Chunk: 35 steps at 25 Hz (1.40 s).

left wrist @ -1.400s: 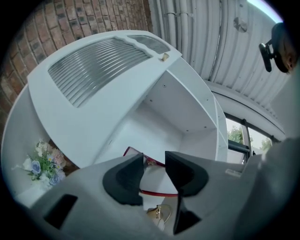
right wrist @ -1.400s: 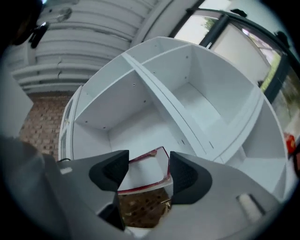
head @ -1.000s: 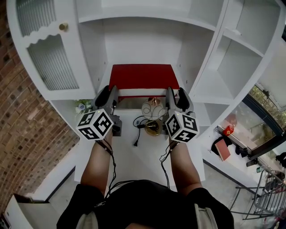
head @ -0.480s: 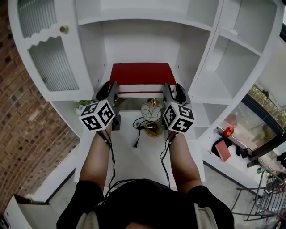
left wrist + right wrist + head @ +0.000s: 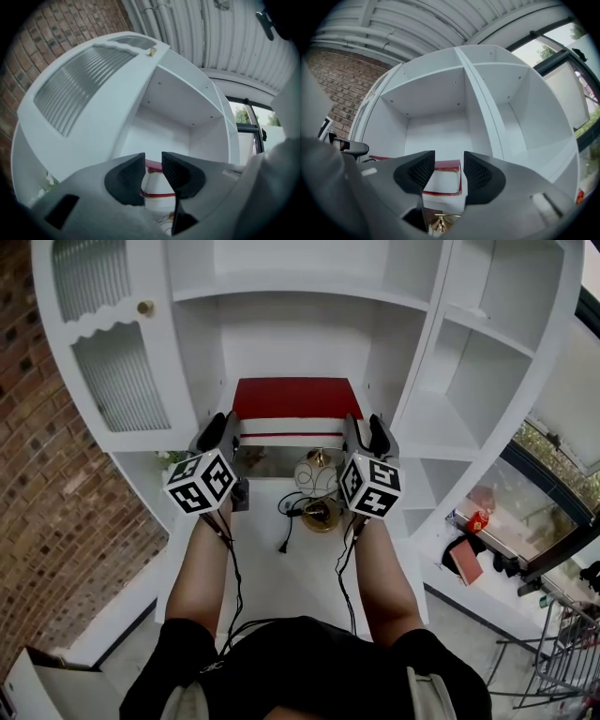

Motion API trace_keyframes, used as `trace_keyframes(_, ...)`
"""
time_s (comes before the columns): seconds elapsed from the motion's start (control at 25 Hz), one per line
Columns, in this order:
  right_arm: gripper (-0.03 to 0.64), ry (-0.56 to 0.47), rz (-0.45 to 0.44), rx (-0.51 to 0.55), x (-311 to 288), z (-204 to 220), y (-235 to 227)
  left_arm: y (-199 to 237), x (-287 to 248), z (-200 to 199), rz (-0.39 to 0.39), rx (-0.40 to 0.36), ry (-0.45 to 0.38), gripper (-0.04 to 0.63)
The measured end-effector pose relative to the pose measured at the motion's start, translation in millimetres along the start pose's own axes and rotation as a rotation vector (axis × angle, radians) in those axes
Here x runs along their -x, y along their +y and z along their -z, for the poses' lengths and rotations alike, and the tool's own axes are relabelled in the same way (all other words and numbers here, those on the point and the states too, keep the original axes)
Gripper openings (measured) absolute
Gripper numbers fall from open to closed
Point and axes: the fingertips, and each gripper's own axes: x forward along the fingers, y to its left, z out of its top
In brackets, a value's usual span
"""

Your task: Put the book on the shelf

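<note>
A red book [image 5: 296, 397] lies flat on the shelf board [image 5: 298, 439] of the middle compartment of a white shelf unit. My left gripper [image 5: 217, 430] hovers by the book's front left corner. Its jaws are closing, and nothing sits between the pads. My right gripper [image 5: 366, 430] is at the front right corner, open and empty. In the left gripper view the book [image 5: 158, 183] shows beyond my left gripper [image 5: 153, 157]. The right gripper view shows the book [image 5: 443, 180] beyond my right gripper [image 5: 449, 157].
A glass lamp [image 5: 317, 474] on a brass base [image 5: 322, 514] stands below the shelf board, with a black cable [image 5: 286, 521] on the white counter. A ribbed glass door [image 5: 112, 371] with a brass knob [image 5: 144, 307] is left. Open shelves [image 5: 441, 418] are right. A brick wall [image 5: 47, 484] stands far left.
The book has stayed put on the shelf. Both grippers sit slightly nearer me and lower against the book's front edge than a second ago. The left jaws look narrower.
</note>
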Motion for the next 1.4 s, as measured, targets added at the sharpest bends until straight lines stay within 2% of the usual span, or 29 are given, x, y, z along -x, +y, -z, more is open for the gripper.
trace_keyframes(0.12, 0.175, -0.081, -0.024, -0.002, 20.6, -16.3, 3.4, -12.1, 20.8, -8.0, 0.000, -0.096, -0.017, 0.076)
trace_keyframes(0.32, 0.079, -0.097, -0.065, 0.005, 53.7, -9.8, 15.6, -35.2, 59.3, 1.6, 0.002, -0.255, -0.006, -0.008)
trace_keyframes(0.44, 0.009, -0.084, -0.097, 0.034, 77.9, 13.8, 25.2, -44.5, 82.0, 26.0, 0.012, -0.328, 0.013, -0.006)
trace_keyframes(0.6, 0.009, -0.018, -0.161, 0.051, 109.5, 73.1, 37.3, -49.0, 112.0, 81.3, 0.022, -0.393, 0.071, -0.005)
trace_keyframes(0.68, 0.009, 0.045, -0.191, 0.027, 119.2, 105.7, 42.9, -43.5, 123.5, 109.4, 0.003, -0.371, 0.118, -0.003)
trace_keyframes(0.84, 0.008, 0.139, -0.237, 0.000, 150.3, 145.8, 52.1, -43.7, 151.8, 155.7, 0.012, -0.256, 0.214, -0.003)
trace_keyframes(1.04, 0.009, 0.164, -0.260, -0.020, 165.0, 155.1, 59.3, -49.0, 168.2, 174.6, 0.014, -0.254, 0.253, -0.002)
trace_keyframes(1.4, 0.009, 0.170, -0.260, -0.011, 172.8, 157.9, 56.9, -55.4, 177.1, 188.3, 0.016, -0.245, 0.264, -0.002)
